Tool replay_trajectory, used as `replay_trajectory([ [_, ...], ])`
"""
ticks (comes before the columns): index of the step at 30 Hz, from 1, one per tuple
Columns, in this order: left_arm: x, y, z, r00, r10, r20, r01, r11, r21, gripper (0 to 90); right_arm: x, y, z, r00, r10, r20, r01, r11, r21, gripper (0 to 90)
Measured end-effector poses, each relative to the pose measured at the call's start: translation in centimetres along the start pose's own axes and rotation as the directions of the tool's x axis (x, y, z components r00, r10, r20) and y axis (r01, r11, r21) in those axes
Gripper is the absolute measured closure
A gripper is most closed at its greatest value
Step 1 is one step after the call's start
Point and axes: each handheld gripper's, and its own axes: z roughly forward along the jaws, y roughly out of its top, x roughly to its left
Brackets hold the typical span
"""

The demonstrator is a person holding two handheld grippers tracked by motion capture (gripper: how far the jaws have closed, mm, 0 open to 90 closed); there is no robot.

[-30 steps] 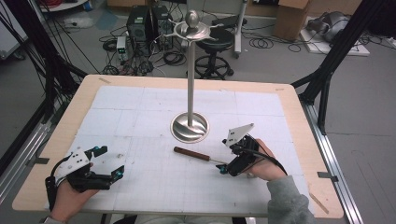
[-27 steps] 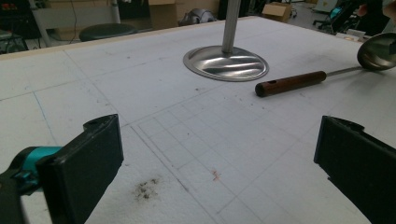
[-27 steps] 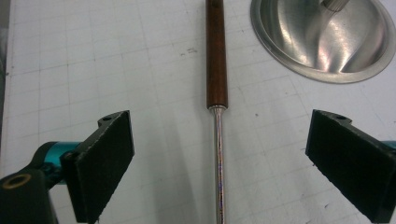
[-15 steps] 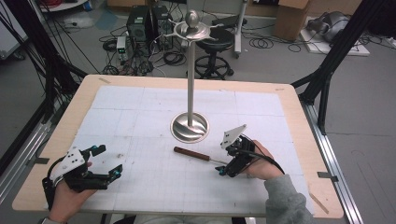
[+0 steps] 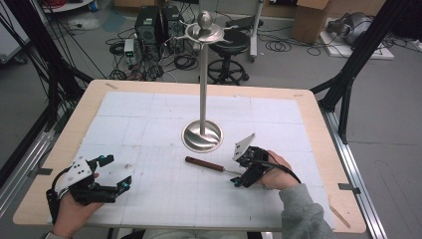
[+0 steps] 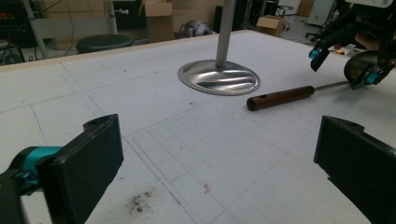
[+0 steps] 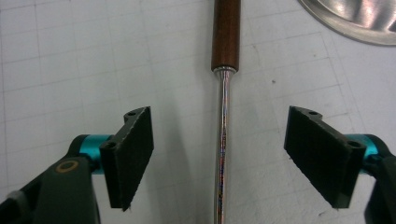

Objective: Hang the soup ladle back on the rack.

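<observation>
Right gripper (image 7: 219, 156), jaws just closing, straddles the ladle's shaft (image 7: 222, 140) untouched.

The table (image 5: 318, 107) has a pale wood border and a white mat (image 5: 149, 119) printed with a fine grey grid. The stand (image 5: 202, 134) is polished silver metal. The utensil (image 5: 206, 164) has a dark brown wooden handle and a shiny silver shaft. Both grippers, left gripper (image 5: 115, 172) and right gripper (image 5: 242, 178), are black with turquoise fittings. The sleeve (image 5: 303, 216) is grey.
</observation>
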Motion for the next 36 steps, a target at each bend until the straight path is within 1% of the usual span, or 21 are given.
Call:
replay_trajectory([
  [2, 0.0, 0.0, 0.0, 1.0, -0.001, -0.003, 0.001, 1.0, -0.001, 1.8, -0.1, 0.0, 0.1, 0.9999, -0.002, -0.014, 0.002, 1.0, 0.01, 27.9],
  [4, 0.0, 0.0, -0.1, 1.0, -0.003, -0.002, 0.003, 1.0, -0.003, 1.8, -0.2, 0.0, 0.2, 0.9998, -0.003, -0.019, 0.004, 1.0, 0.029, 29.7],
  [6, 0.0, 0.0, -0.1, 1.0, -0.001, -0.004, 0.001, 1.0, 0.0, 1.8, -0.3, -0.1, 0.5, 0.9998, -0.001, -0.022, 0.003, 0.999, 0.052, 33.7],
  [8, 0.0, 0.0, -0.2, 1.0, -0.001, -0.005, 0.001, 1.0, 0.002, 1.8, -0.3, -0.1, 0.5, 0.9997, -0.001, -0.025, 0.003, 0.998, 0.06, 34.6],
  [12, 0.0, -0.1, -0.2, 1.0, -0.003, -0.007, 0.003, 1.0, 0.0, 1.8, -0.4, 0.0, 0.8, 0.9991, -0.011, -0.041, 0.014, 0.996, 0.083, 41.2],
  [13, 0.0, -0.1, -0.2, 1.0, -0.003, -0.007, 0.003, 1.0, 0.0, 1.8, -0.4, 0.0, 0.8, 0.9991, -0.011, -0.041, 0.014, 0.996, 0.083, 41.2],
  [15, 0.0, -0.1, -0.2, 1.0, -0.001, -0.007, 0.001, 1.0, 0.002, 1.8, -0.4, 0.2, 0.9, 0.9988, -0.016, -0.045, 0.02, 0.996, 0.089, 44.4],
  [19, 0.0, -0.1, -0.2, 1.0, -0.004, -0.006, 0.004, 1.0, 0.003, 1.8, -0.5, 0.4, 1.0, 0.9986, -0.025, -0.047, 0.029, 0.994, 0.106, 50.4],
  [21, 0.0, -0.2, -0.3, 1.0, -0.004, -0.009, 0.004, 1.0, 0.005, 1.8, -0.5, 0.4, 1.0, 0.999, -0.021, -0.04, 0.025, 0.994, 0.111, 52.8],
  [22, 0.0, -0.2, -0.3, 0.9999, -0.006, -0.009, 0.006, 1.0, 0.004, 1.8, -0.6, 0.4, 1.0, 0.9987, -0.022, -0.046, 0.027, 0.993, 0.117, 55.1],
  [25, 0.1, -0.2, -0.3, 0.9999, -0.007, -0.009, 0.007, 1.0, 0.003, 1.8, -0.6, 0.5, 1.1, 0.999, -0.017, -0.04, 0.022, 0.993, 0.114, 56.3],
  [26, 0.1, -0.2, -0.3, 0.9999, -0.01, -0.01, 0.01, 1.0, 0.002, 1.8, -0.6, 0.5, 1.1, 0.9991, -0.022, -0.036, 0.026, 0.993, 0.112, 57.4],
  [27, 0.1, -0.2, -0.3, 0.9999, -0.009, -0.011, 0.009, 1.0, 0.002, 1.8, -0.7, 0.5, 1.1, 0.9989, -0.03, -0.036, 0.034, 0.993, 0.112, 58.3],
  [28, 0.1, -0.2, -0.3, 0.9999, -0.009, -0.01, 0.009, 1.0, 0.004, 1.8, -0.7, 0.6, 1.2, 0.9989, -0.025, -0.039, 0.029, 0.993, 0.114, 58.6],
  [29, 0.1, -0.2, -0.3, 0.9999, -0.008, -0.011, 0.008, 1.0, 0.005, 1.8, -0.7, 0.6, 1.2, 0.9986, -0.029, -0.045, 0.034, 0.993, 0.116, 59.0],
  [30, 0.1, -0.2, -0.3, 0.9999, -0.01, -0.011, 0.01, 0.9999, 0.004, 1.8, -0.7, 0.6, 1.3, 0.999, -0.022, -0.039, 0.026, 0.992, 0.122, 59.5],
  [31, 0.1, -0.2, -0.3, 0.9999, -0.008, -0.011, 0.009, 1.0, 0.004, 1.8, -0.7, 0.7, 1.3, 0.9989, -0.022, -0.041, 0.027, 0.992, 0.126, 60.1],
  [32, 0.1, -0.2, -0.4, 0.9999, -0.009, -0.01, 0.009, 1.0, 0.004, 1.8, -0.7, 0.7, 1.5, 0.9986, -0.034, -0.041, 0.039, 0.991, 0.125, 60.4],
  [33, 0.1, -0.2, -0.4, 0.9999, -0.009, -0.01, 0.009, 1.0, 0.004, 1.8, -0.7, 0.7, 1.5, 0.9987, -0.031, -0.042, 0.036, 0.992, 0.125, 60.9],
  [34, 0.1, -0.2, -0.4, 0.9999, -0.008, -0.011, 0.009, 1.0, 0.004, 1.8, -0.8, 0.7, 1.5, 0.9985, -0.034, -0.042, 0.039, 0.991, 0.125, 61.7],
  [36, 0.1, -0.2, -0.4, 0.9999, -0.009, -0.01, 0.009, 0.9999, 0.004, 1.8, -0.7, 0.7, 1.4, 0.9994, -0.024, -0.025, 0.027, 0.99, 0.135, 66.1],
])
